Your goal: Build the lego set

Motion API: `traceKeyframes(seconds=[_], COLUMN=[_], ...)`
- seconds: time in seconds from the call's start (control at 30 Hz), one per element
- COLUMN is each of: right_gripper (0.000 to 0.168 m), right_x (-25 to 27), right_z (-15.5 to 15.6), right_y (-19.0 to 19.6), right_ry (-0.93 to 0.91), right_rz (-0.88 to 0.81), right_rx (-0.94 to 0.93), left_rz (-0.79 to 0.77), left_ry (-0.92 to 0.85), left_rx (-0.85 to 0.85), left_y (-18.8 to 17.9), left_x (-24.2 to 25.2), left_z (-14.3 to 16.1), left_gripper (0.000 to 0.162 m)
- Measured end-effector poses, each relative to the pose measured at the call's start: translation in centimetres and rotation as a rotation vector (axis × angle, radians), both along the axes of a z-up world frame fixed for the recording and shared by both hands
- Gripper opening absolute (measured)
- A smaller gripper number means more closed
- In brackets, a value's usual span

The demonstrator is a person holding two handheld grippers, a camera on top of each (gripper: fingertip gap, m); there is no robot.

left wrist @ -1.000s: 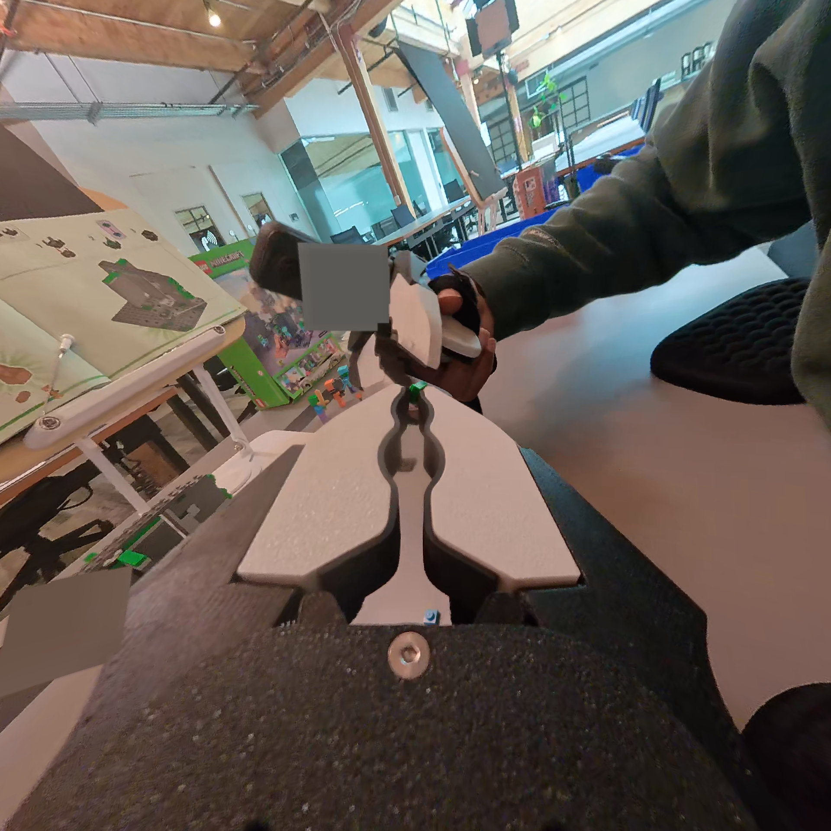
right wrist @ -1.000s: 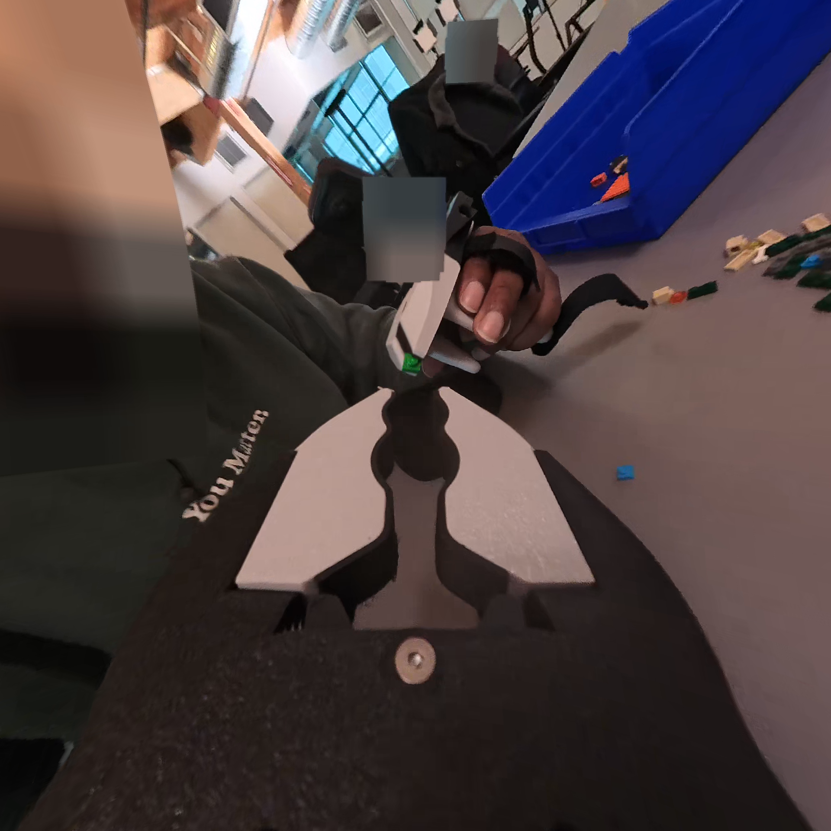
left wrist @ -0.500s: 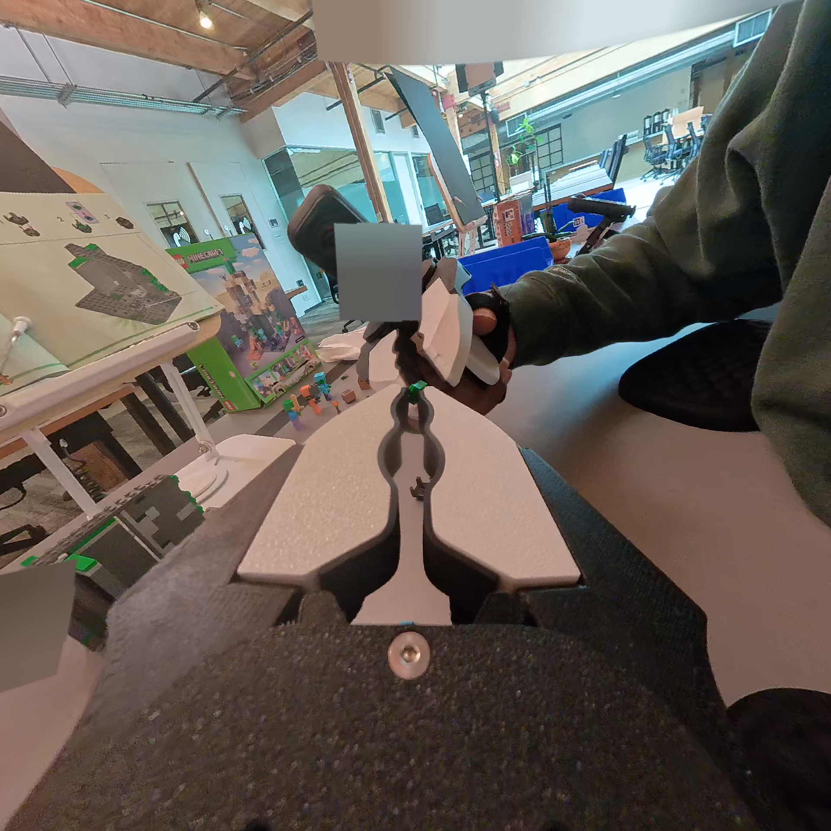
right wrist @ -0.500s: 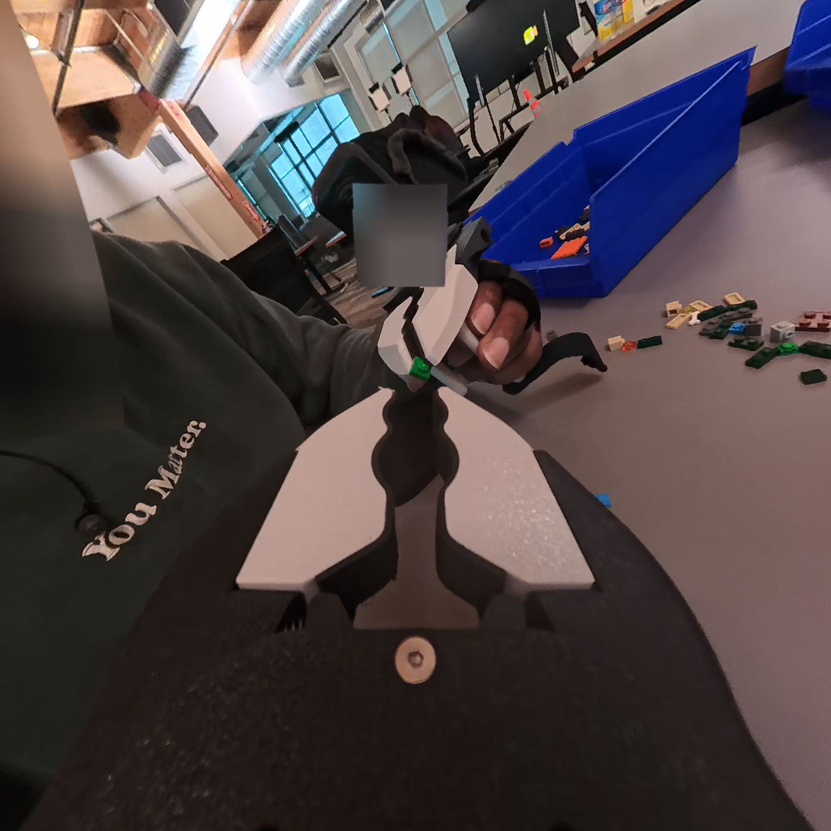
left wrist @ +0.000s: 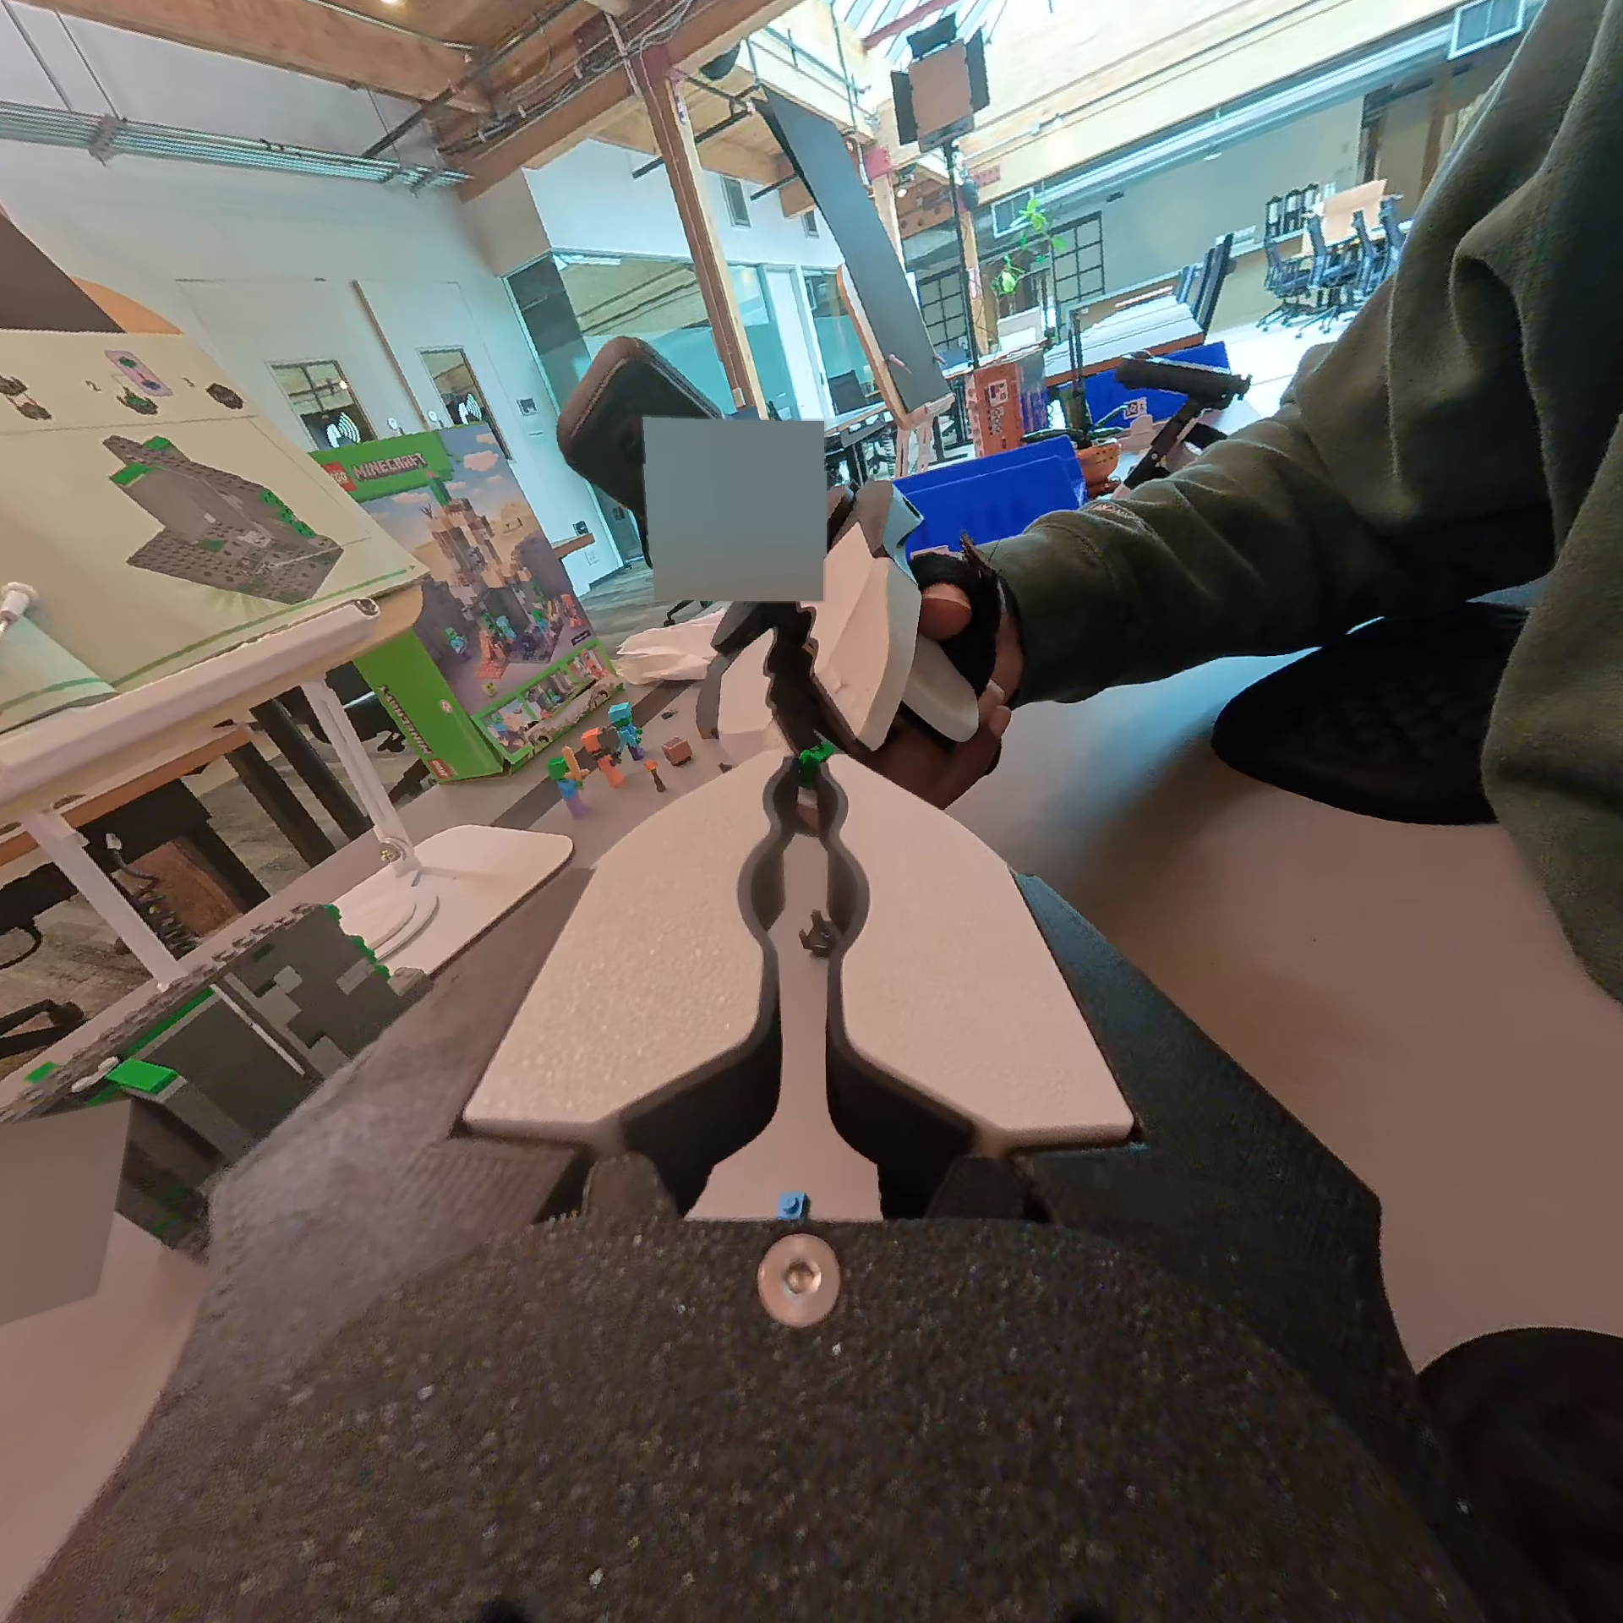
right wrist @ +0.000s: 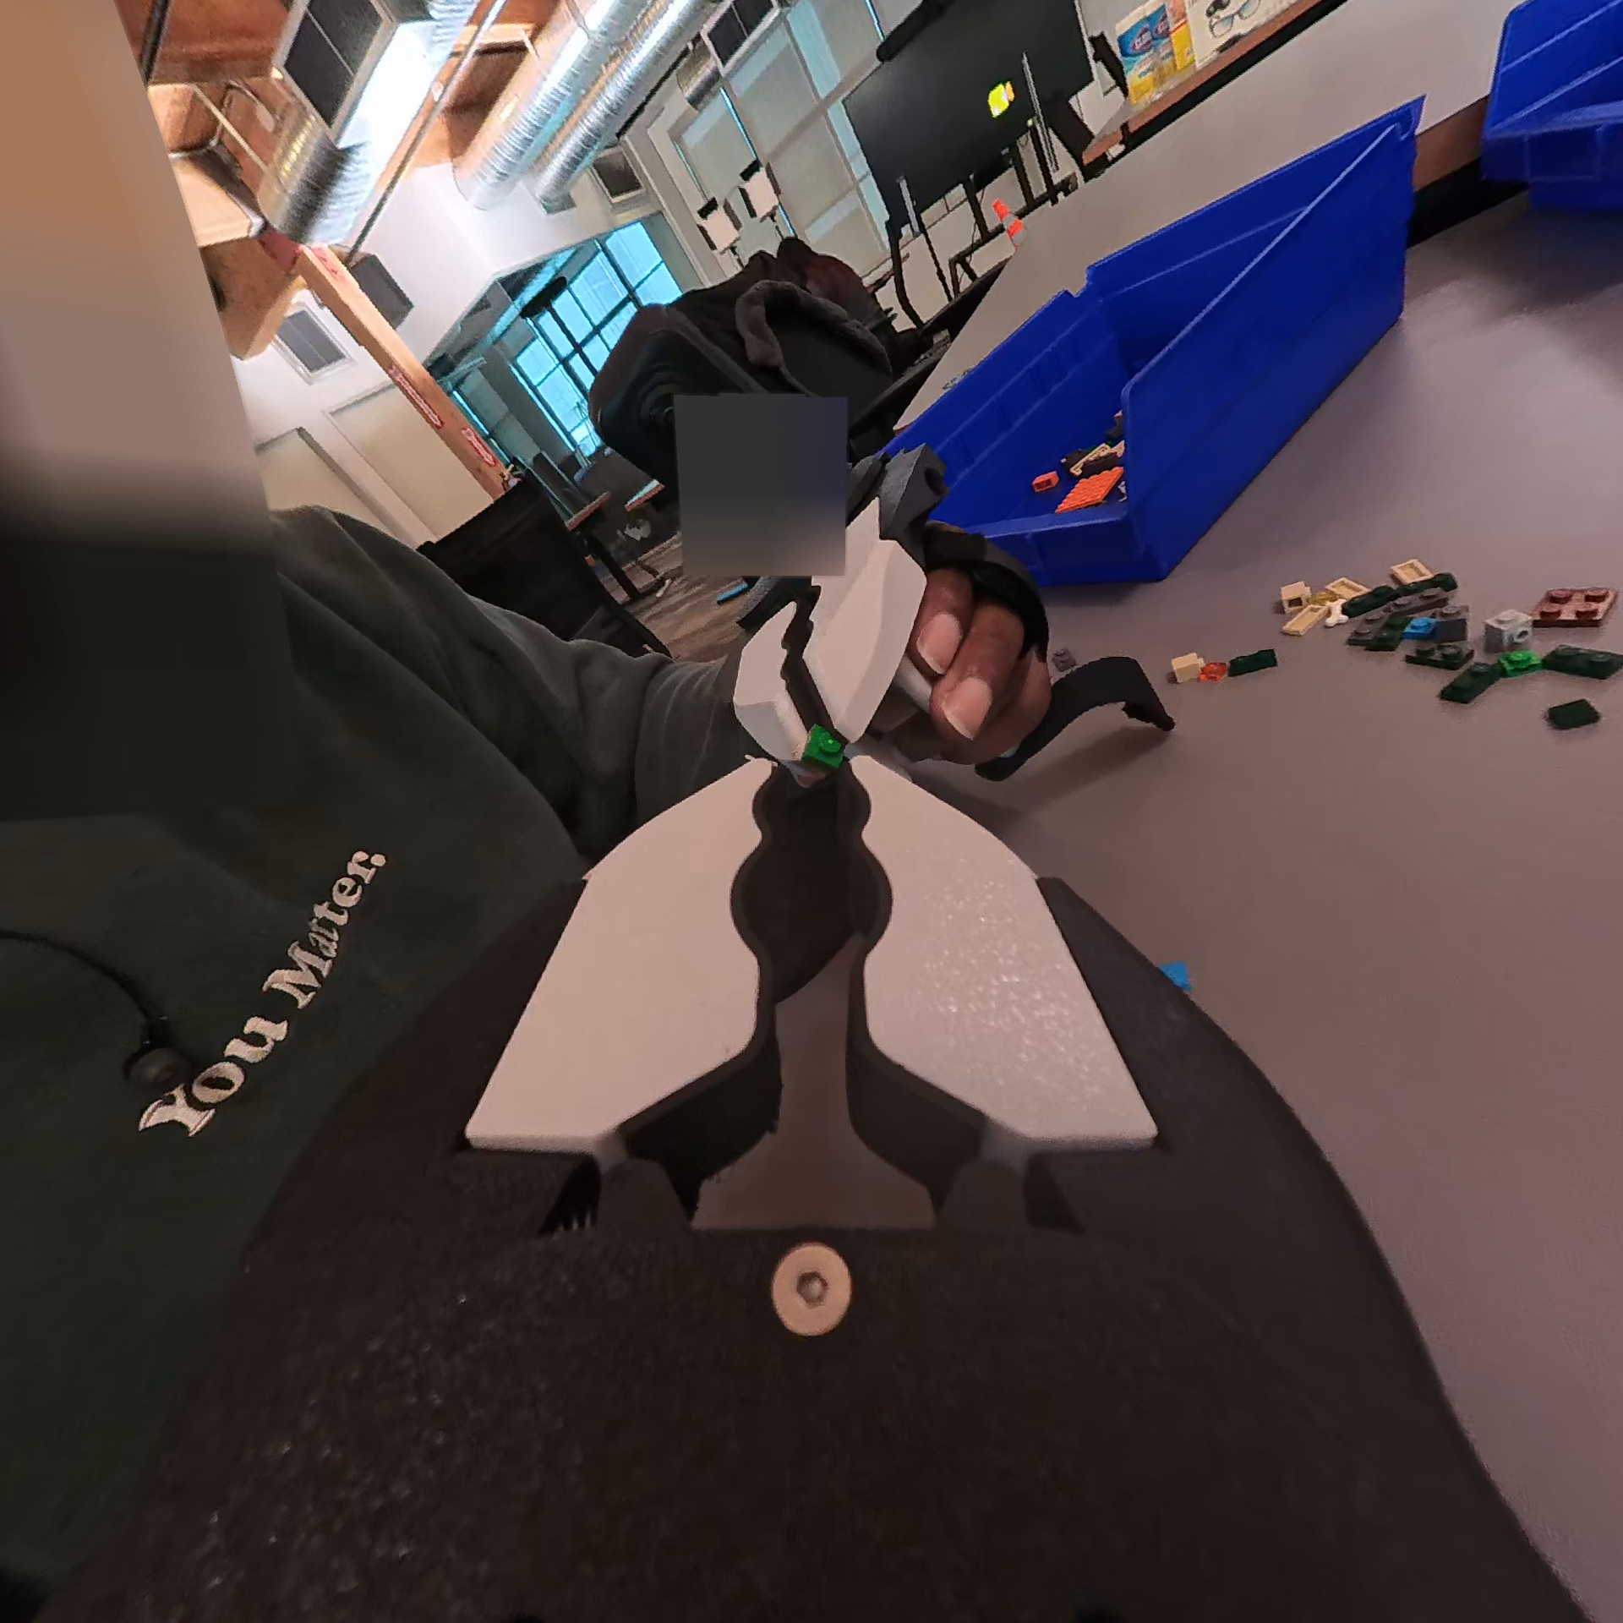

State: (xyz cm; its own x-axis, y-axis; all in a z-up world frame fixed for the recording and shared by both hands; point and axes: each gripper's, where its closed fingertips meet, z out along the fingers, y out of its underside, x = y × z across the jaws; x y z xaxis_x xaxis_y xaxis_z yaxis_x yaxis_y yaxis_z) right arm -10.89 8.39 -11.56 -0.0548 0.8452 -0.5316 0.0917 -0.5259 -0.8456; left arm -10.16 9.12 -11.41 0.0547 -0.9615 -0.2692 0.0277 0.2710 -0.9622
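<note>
A small green piece point(right wrist: 824, 748) is pinched at the closed tips of the left tool point(right wrist: 812, 746), held in mid-air against the near-closed, seemingly empty right tool point(left wrist: 804, 773) — a slip could drop it onto the tabletop point(right wrist: 1317, 878). Loose pieces point(right wrist: 1440, 628) are shown only in the right wrist view; the part-built model point(left wrist: 263, 992) only in the left.

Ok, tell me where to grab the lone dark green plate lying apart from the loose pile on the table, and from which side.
Take the dark green plate by two opposite side edges, coming straight down from above. It lies flat on the table, probably too thin for a sideways approach, and the bare tabletop around it should leave room for both fingers.
</note>
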Motion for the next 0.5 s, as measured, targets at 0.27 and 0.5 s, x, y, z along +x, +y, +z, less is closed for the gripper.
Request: traceKeyframes(seconds=[0.27,0.5], right_gripper=[0.01,0.003], right_x=[0.19,0.11], right_z=[0.48,0.41], right_y=[0.14,0.19], right_ry=[0.009,-0.006], right_rz=[-0.007,-0.023], right_rx=[-0.017,-0.02], left_rz=[0.004,0.004], left_ry=[0.013,0.023], left_rx=[0.018,0.038], left_y=[-0.12,-0.4], left_x=[-0.03,0.06], left_z=[-0.02,-0.01], left_gripper=[0.004,0.004])
